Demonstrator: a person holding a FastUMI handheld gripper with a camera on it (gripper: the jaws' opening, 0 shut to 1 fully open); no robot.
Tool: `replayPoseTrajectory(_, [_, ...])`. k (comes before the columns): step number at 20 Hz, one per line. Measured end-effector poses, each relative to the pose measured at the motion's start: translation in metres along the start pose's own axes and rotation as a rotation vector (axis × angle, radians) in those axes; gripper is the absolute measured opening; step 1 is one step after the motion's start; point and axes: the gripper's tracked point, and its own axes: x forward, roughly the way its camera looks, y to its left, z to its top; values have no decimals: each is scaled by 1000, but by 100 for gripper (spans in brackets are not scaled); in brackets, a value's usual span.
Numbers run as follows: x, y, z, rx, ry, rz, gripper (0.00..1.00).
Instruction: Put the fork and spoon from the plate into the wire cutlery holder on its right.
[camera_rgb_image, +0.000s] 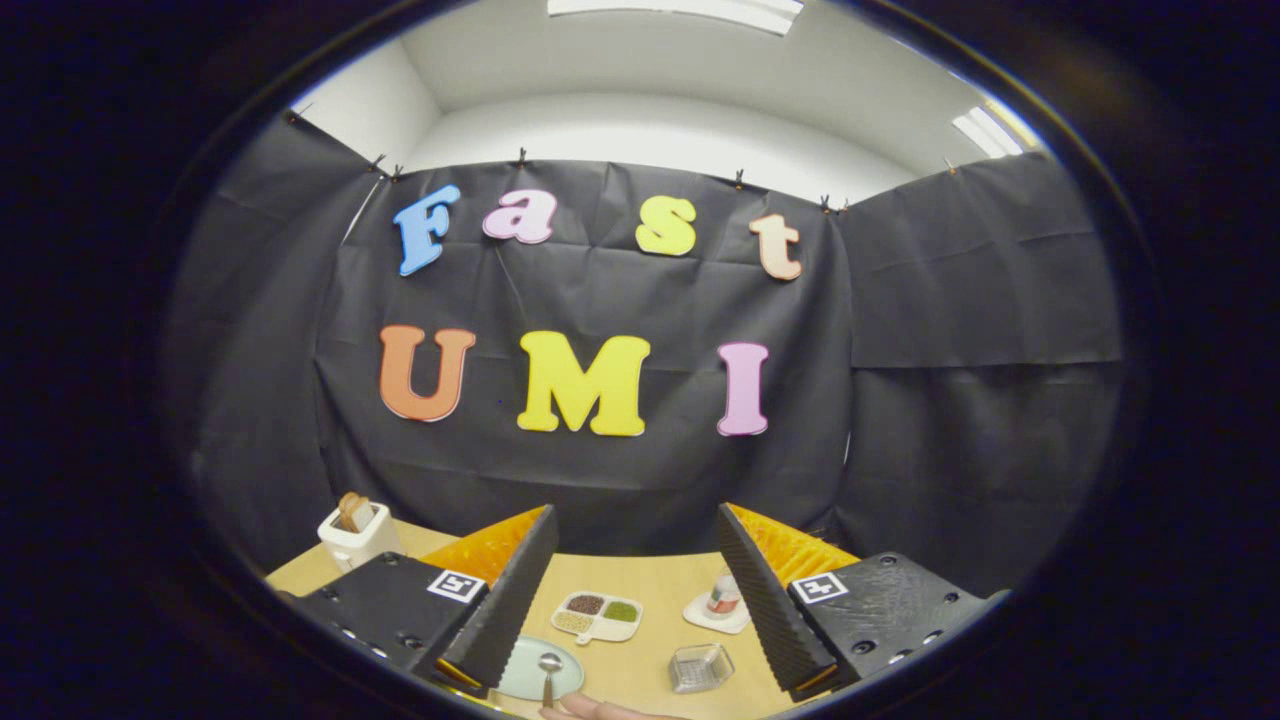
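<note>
Gripper (634, 600) held high over wooden table (650, 585), fingers wide apart, nothing between them. Low in frame between fingers: one pale green round plate (520, 680) with one metal spoon (549, 672) on it, bowl end pointing away. Fork not to make out. One clear wire cutlery holder (700, 667), right of plate, apart from it. Fingertips of hand (590, 710) just below spoon handle. Beyond: one white three-part dish (597, 616) with grains, one small bottle (724, 594) on white coaster. Lower left: one white toaster (358, 535).

Surface (640, 585): plate (525, 675) w/ spoon (549, 668) on it, near edge; wire holder (701, 667) to its right; divided dish (598, 615) behind; toaster (355, 535) far-left corner.
</note>
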Motion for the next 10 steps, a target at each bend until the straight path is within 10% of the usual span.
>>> replayPoseTrajectory(10, [16, 36, -194, -120, 389, 103, 96])
